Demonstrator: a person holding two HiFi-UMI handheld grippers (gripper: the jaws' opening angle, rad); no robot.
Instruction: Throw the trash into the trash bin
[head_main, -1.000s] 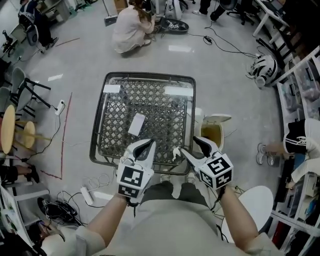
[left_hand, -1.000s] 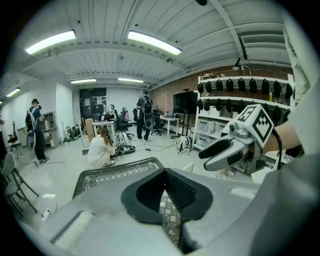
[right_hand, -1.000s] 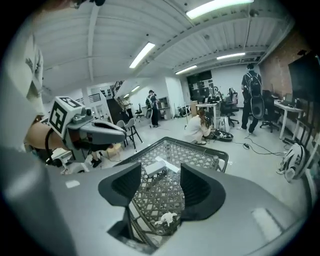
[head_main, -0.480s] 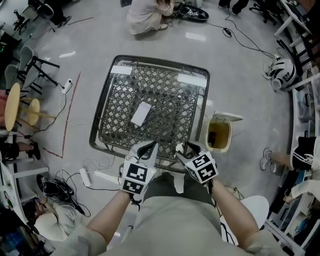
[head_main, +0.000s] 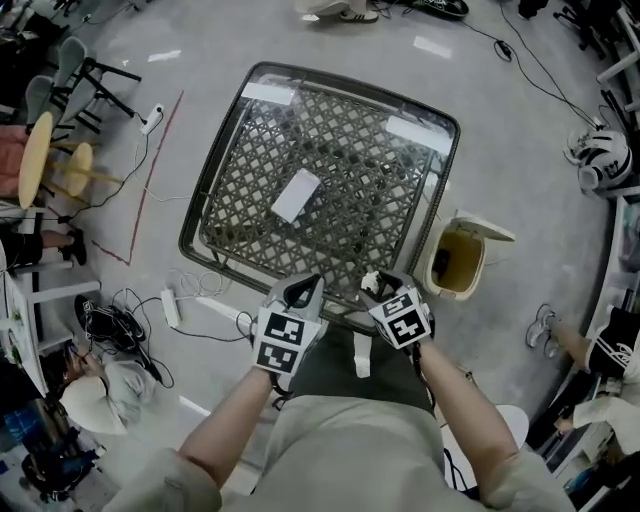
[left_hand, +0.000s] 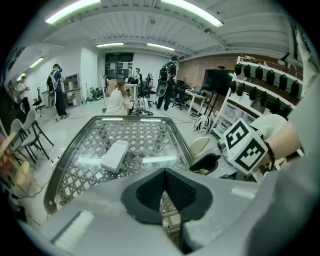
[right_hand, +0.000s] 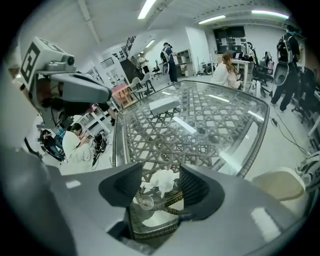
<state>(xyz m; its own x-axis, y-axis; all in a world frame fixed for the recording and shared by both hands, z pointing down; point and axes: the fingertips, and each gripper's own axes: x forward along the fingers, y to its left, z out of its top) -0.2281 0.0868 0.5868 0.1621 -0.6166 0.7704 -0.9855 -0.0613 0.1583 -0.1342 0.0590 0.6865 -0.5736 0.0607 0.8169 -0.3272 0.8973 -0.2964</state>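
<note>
**Both grippers at near edge of tabletop; trash not yet gripped**

- Tabletop (head_main: 330, 130): glass sheet over dark woven lattice, rounded metal rim.
- Trash (right_hand: 161, 181): small crumpled white wad, lying on the glass right at the near edge, toward the near right corner. In the head view it shows as a white scrap (head_main: 369, 281) just ahead of the right gripper.
- Right gripper (right_hand: 160, 172): pointed steeply down over the near edge. Fingers (right_hand: 192, 187) apart and closing, with the wad between them. Gaps show on both sides of the wad; the pads are not pressing on it.
- Left gripper (left_hand: 163, 172): beside the right one at the near edge, also angled down. Fingers (left_hand: 145, 190) meet at their tips, with nothing between them.
- Trash bin (head_main: 437, 265): beige, lid up, standing on the floor just outside the tabletop's right edge, close to the near right corner. Interior not clear enough to read.
- White flat box (head_main: 296, 195): lies near the middle of the tabletop, well apart from both grippers.
</note>
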